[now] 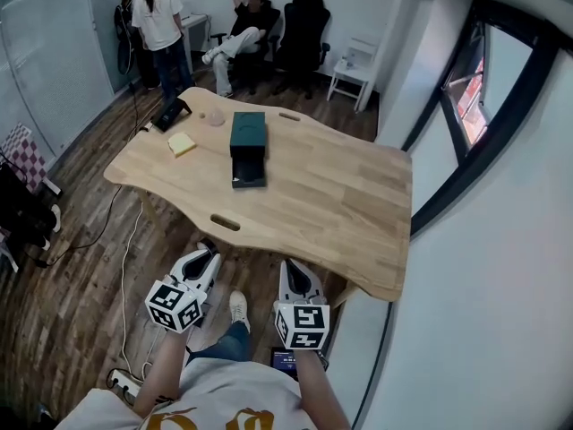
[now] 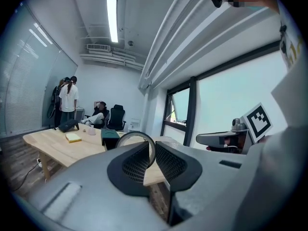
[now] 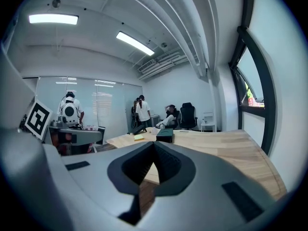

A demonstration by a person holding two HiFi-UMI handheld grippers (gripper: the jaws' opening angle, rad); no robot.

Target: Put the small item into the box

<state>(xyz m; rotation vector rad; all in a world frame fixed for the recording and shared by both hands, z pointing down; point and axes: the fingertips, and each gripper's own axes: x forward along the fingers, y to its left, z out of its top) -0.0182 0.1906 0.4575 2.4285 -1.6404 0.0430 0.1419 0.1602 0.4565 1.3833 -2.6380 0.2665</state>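
Observation:
A dark green box (image 1: 248, 133) stands on the far left of the wooden table (image 1: 340, 195), with its dark tray (image 1: 248, 172) just in front of it. It also shows as a small box (image 2: 111, 134) in the left gripper view and as the same box (image 3: 165, 135) in the right gripper view. Both grippers hang below the table's near edge, well short of the box. My left gripper (image 1: 208, 256) (image 2: 153, 146) is shut on a thin grey ring (image 2: 137, 135). My right gripper (image 1: 294, 269) (image 3: 154, 144) is shut with nothing in it.
A yellow pad (image 1: 182, 143), a small clear item (image 1: 215, 117) and a black object (image 1: 170, 113) lie left of the box. Beyond the table are a standing person (image 1: 157, 25), a seated person (image 1: 246, 30), a black chair (image 1: 300, 30) and a white side table (image 1: 354, 70). A window wall runs along the right.

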